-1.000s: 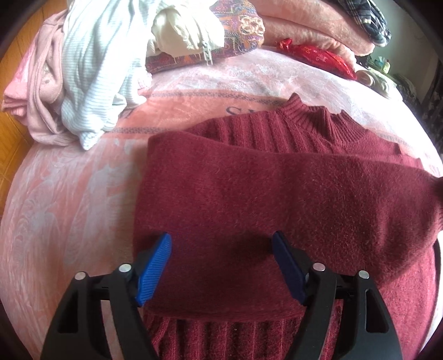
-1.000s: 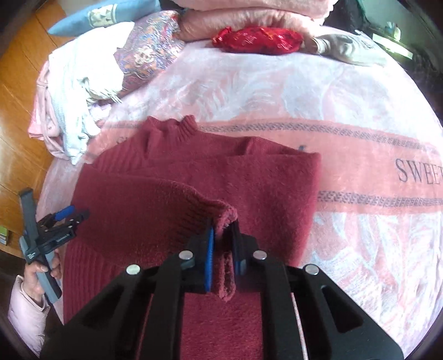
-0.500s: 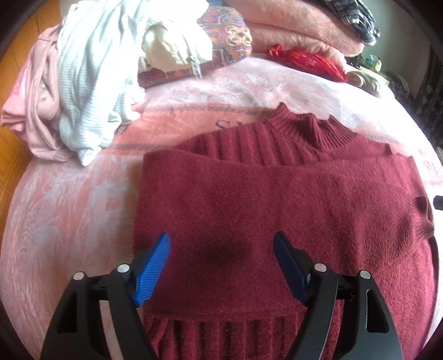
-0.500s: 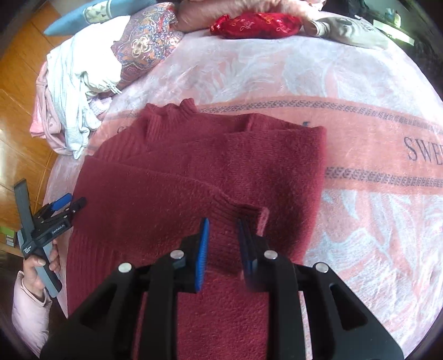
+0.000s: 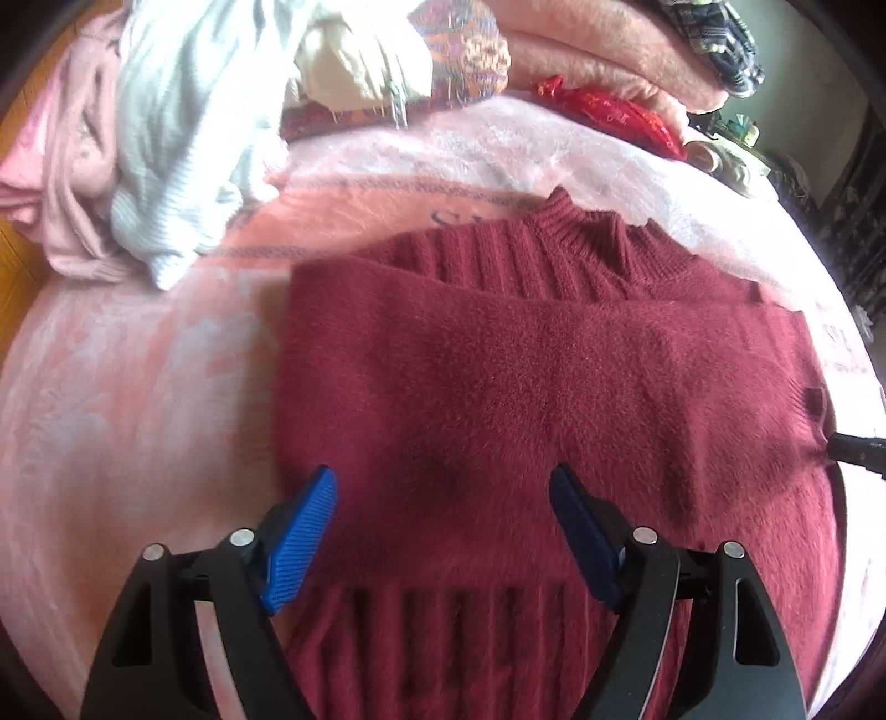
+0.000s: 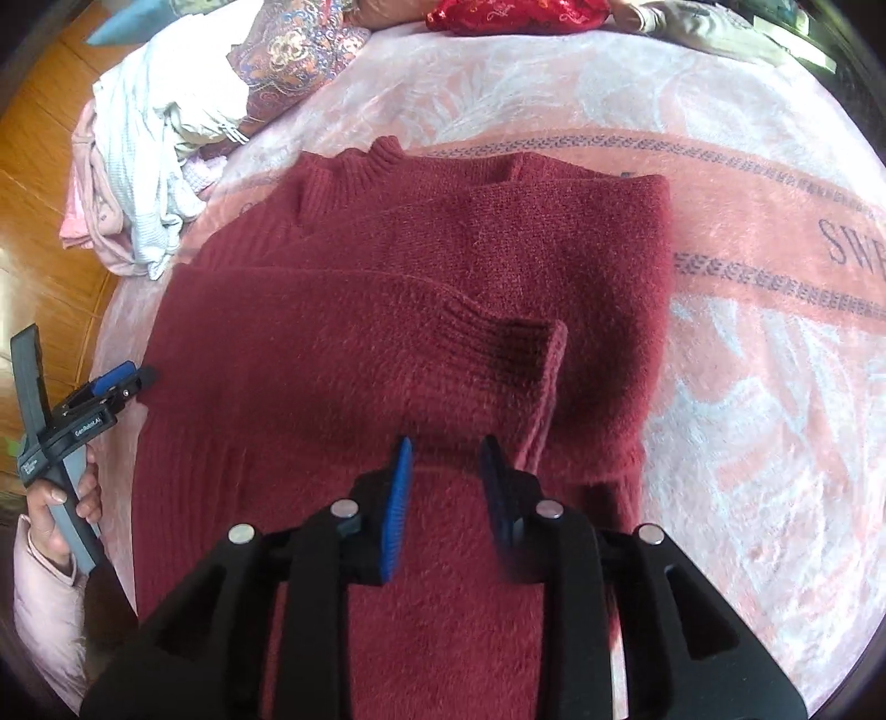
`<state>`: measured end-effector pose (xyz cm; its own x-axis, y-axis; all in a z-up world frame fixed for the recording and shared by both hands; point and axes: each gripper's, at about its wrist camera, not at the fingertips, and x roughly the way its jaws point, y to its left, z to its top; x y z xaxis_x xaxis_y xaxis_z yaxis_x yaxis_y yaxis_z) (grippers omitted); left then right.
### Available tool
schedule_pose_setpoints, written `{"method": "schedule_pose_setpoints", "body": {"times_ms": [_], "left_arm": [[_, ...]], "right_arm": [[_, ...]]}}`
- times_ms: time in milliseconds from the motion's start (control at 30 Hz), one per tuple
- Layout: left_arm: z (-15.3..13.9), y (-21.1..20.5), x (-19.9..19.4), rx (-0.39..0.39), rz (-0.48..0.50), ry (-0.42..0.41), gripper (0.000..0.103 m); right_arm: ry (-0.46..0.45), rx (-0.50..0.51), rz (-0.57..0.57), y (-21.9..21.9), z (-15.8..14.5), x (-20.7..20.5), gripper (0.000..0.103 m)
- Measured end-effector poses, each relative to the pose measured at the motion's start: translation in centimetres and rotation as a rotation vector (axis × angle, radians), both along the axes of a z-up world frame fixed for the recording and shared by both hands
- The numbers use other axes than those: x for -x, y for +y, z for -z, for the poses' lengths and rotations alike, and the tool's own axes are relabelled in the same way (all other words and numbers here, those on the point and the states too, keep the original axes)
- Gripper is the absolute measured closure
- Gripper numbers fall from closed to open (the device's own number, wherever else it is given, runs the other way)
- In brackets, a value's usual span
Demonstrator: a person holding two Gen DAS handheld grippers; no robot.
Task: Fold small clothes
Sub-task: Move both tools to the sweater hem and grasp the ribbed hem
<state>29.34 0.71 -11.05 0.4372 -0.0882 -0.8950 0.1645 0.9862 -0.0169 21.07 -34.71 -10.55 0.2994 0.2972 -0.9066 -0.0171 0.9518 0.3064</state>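
Since the frame a second back the right gripper has let go of the sleeve cuff, which now lies flat across the sweater's chest; its jaws are opening, nothing pinched between them. Pink floral blanket covers the bed under everything. Maroon knit sweater lies spread on the blanket, collar at the far edge, both sleeves folded over the body, ribbed hem nearest the cameras. Beyond the sweater's collar, to the left: a heap of white and pink clothes with a patterned cushion beside it. Further right beyond the collar, a red embroidered pouch. Left gripper hovers over the sweater's lower left part, jaws wide apart, holding nothing. A hand grips its handle at the sweater's left edge.
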Motion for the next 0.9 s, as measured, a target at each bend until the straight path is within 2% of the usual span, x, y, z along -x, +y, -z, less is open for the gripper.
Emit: {"method": "schedule_pose_setpoints", "body": {"times_ms": [100,233,367,467,567,633,767,900], "left_arm": [[-2.3,2.2,3.5,-0.049,0.016,-0.014,0.023],[-3.7,5.4,10.2,-0.089,0.006,-0.024,0.020],[-2.1,7.3,16.4,-0.083,0.000,0.071,0.020],[-0.2,8.3,19.7,-0.098,0.007,0.144,0.020],[1.4,9.2,22.6,-0.111,-0.011,0.200,0.020],[2.1,9.3,23.9,-0.093,0.000,0.204,0.020],[3.7,8.6,25.7,-0.143,0.027,0.241,0.020],[4.8,9.2,26.5,-0.126,-0.014,0.271,0.019]], "right_arm": [[-0.031,0.028,-0.023,-0.3,-2.3,4.1,0.062],[0.012,0.020,-0.037,-1.0,-2.9,10.2,0.062],[0.067,-0.010,-0.036,-1.4,-3.0,16.4,0.062],[0.094,0.017,-0.032,-1.1,-2.3,20.6,0.054],[0.118,0.007,-0.020,-0.7,-1.0,24.2,0.053],[0.136,0.009,-0.023,-0.2,0.1,25.9,0.053],[0.203,0.050,0.009,-0.2,1.8,27.3,0.053],[0.237,0.041,0.049,-0.9,2.2,27.8,0.052]]}}
